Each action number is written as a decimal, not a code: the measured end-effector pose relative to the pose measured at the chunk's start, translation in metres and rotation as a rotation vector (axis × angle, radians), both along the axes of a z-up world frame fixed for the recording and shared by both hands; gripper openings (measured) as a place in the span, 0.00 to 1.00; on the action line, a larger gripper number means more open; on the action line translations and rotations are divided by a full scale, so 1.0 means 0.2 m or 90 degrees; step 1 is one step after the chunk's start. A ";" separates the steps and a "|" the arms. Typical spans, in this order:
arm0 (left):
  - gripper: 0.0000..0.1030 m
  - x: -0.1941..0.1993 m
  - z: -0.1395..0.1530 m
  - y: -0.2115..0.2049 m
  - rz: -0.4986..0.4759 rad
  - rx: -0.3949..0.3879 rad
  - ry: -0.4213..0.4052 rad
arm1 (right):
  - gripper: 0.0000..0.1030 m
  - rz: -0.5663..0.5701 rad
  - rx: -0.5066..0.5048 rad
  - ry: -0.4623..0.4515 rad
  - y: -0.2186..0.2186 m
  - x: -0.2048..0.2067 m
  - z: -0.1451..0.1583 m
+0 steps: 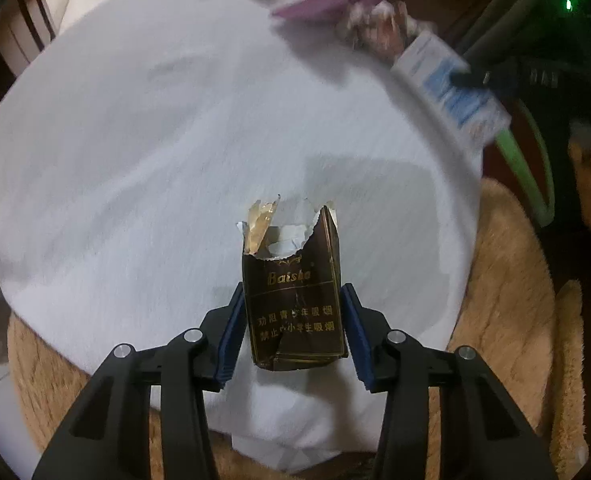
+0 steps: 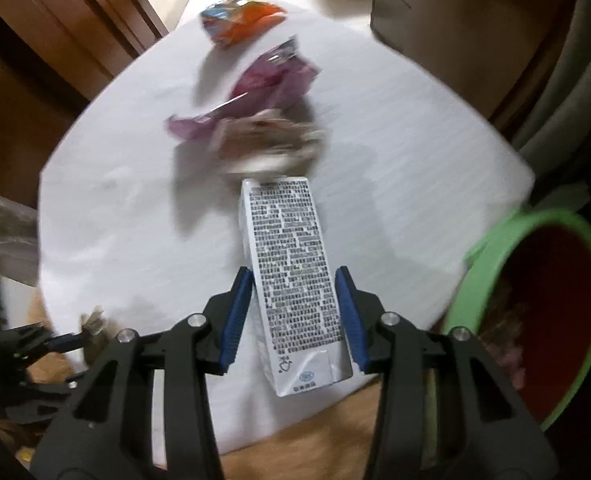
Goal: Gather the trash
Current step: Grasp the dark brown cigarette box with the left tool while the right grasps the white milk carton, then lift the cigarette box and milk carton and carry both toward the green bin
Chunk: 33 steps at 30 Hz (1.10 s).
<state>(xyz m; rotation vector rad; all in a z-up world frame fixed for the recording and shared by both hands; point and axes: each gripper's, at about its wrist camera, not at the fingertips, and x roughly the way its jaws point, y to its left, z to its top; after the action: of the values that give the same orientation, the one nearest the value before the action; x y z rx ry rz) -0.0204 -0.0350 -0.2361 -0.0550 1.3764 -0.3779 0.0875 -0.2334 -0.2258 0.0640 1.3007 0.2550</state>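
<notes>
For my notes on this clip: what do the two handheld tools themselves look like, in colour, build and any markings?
Both look alike. The left tool and right tool each have matte black angular arms with cut-out slots, joined by round silver pins. Each finger carries a blue ribbed pad on its inner face. No labels, cables or sleeves show on either. No hands are in view.

Dim indoor light, motion blur far side, fisheye vignette w/ dark corners

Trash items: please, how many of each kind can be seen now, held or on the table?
Cigarette pack: 1, in left gripper
Milk carton: 1, in right gripper
Purple wrapper: 1
Orange wrapper: 1
Crumpled blurred wrapper: 1
Total: 5
</notes>
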 end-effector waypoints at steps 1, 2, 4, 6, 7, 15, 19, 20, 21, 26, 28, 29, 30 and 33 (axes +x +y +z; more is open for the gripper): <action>0.41 0.01 0.04 0.01 0.004 0.005 -0.031 | 0.41 -0.001 0.010 -0.002 0.03 -0.04 0.00; 0.41 0.02 0.06 0.01 0.007 0.012 -0.046 | 0.41 -0.002 0.020 -0.004 0.08 -0.06 0.00; 0.41 0.06 0.11 0.04 0.022 0.017 -0.084 | 0.41 0.004 0.032 -0.004 0.14 -0.10 -0.01; 0.41 0.10 0.16 0.09 0.049 0.012 -0.111 | 0.47 0.007 0.024 -0.006 0.19 -0.12 -0.02; 0.41 0.11 0.18 0.10 0.057 0.011 -0.120 | 0.53 0.008 0.020 -0.007 0.21 -0.13 -0.03; 0.41 0.18 0.34 0.21 0.129 0.005 -0.186 | 0.51 0.030 -0.003 -0.019 0.32 -0.15 -0.08; 0.41 0.19 0.44 0.24 0.149 0.006 -0.234 | 0.40 0.008 0.036 -0.016 0.28 -0.19 -0.07; 0.41 0.19 0.47 0.24 0.154 0.003 -0.245 | 0.40 -0.003 0.053 -0.019 0.26 -0.20 -0.06; 0.41 0.20 0.49 0.24 0.157 0.000 -0.254 | 0.40 -0.010 0.065 -0.023 0.25 -0.21 -0.05; 0.41 0.21 0.59 0.22 0.163 -0.006 -0.296 | 0.40 -0.046 0.117 -0.066 0.20 -0.25 0.07; 0.41 0.20 0.61 0.21 0.164 -0.011 -0.306 | 0.40 -0.053 0.138 -0.082 0.19 -0.27 0.12; 0.41 0.20 0.63 0.20 0.163 -0.008 -0.313 | 0.40 -0.055 0.145 -0.089 0.19 -0.27 0.14; 0.41 0.20 0.64 0.20 0.161 -0.006 -0.317 | 0.40 -0.057 0.150 -0.095 0.19 -0.26 0.15; 0.42 0.19 0.67 0.19 0.163 -0.002 -0.332 | 0.40 -0.061 0.167 -0.113 0.19 -0.27 0.20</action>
<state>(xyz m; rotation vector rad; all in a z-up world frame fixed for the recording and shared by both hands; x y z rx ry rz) 0.0177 0.0033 -0.1019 -0.1253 0.8394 -0.1613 0.0344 -0.1955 -0.1849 0.3190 1.0794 0.3398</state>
